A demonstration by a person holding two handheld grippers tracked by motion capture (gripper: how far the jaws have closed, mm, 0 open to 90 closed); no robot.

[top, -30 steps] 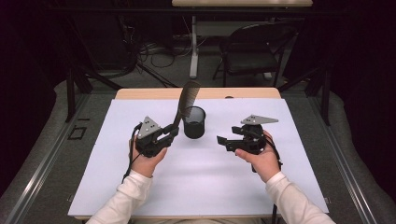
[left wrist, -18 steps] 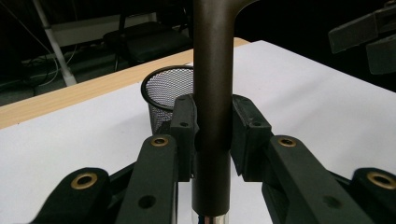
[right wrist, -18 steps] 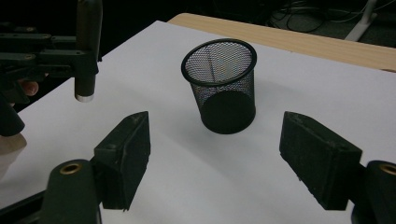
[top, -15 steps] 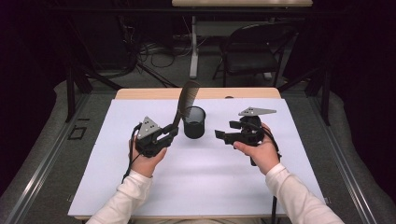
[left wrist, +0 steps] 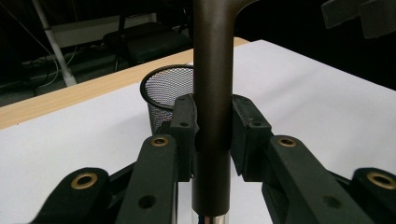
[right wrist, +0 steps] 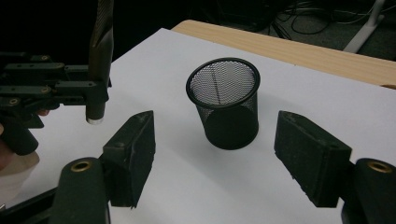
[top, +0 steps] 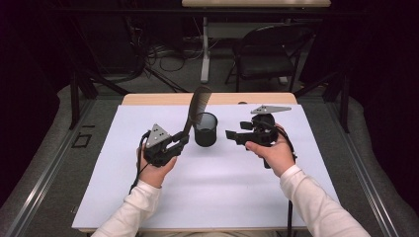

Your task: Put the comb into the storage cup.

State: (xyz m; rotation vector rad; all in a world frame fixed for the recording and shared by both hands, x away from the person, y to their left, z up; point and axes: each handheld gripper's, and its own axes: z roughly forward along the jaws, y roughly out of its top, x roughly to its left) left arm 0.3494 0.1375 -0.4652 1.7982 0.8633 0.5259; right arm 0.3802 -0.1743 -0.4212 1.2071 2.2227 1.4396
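**Comb gripped, cup waiting**

The dark comb [top: 196, 106] stands nearly upright, its handle pinched between the left gripper [top: 170, 145]'s 2 pads, toothed end up and leaning toward the black mesh pen cup [top: 205, 129] just beside it. The cup stands upright on the white table cover [top: 222, 187], with nothing visible inside. The right gripper [top: 236, 136] hangs near the cup's other side, jaws spread and lately narrowing, nothing between them. I judge the pickup done; lowering the comb into the cup remains. Nothing blocks the way.
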